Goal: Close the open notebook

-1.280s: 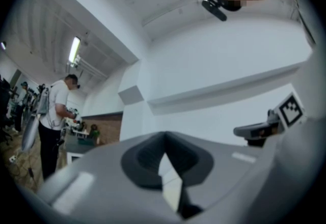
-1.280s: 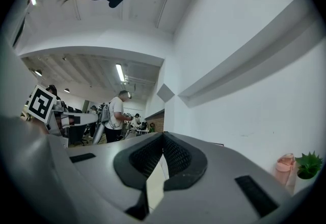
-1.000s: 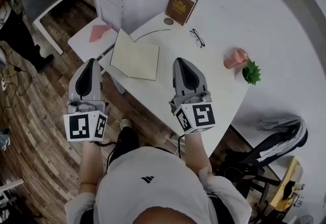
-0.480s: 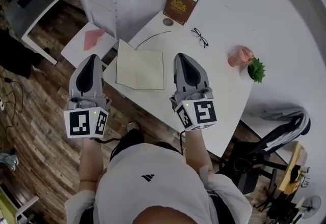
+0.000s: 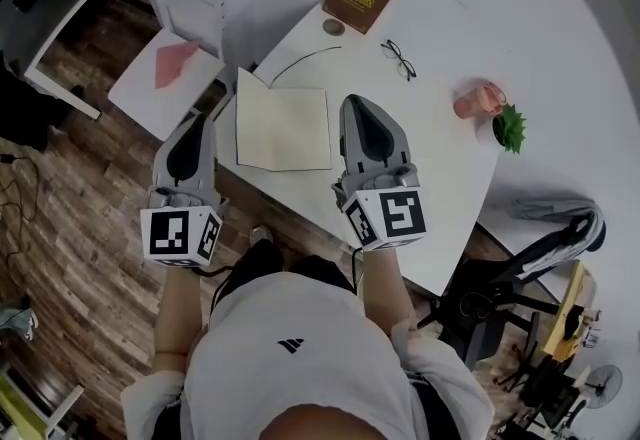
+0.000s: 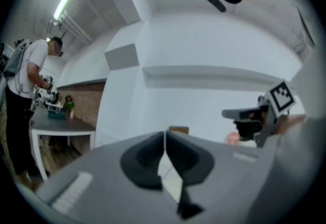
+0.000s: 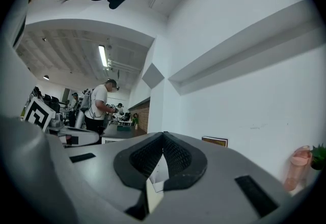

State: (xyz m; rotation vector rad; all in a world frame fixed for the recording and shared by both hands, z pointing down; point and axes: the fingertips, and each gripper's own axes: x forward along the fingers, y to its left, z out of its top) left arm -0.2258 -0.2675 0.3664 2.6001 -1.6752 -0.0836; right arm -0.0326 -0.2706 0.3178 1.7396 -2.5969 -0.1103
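Because the open cream-paged notebook [image 5: 285,128] lies at the white tabletop's [image 5: 432,166] near left edge, between the grey left gripper [image 5: 198,120] and grey right gripper [image 5: 358,106], both pinched together and empty, a careless sideways push could slide it overboard.

We look along the right tool [image 7: 163,134]: its two dark ribbed pads meet at the tips, and nothing is held between them. Beyond them a brown book [image 7: 214,141] stands against the white wall [image 7: 244,101], which carries a long ledge higher up. At the far right a pink cup [image 7: 298,168] sits just beside a green plant [image 7: 320,156] that is cut by the edge. Far off to the left, a person in a white shirt [image 7: 99,103] stands under a ceiling light [image 7: 102,56].
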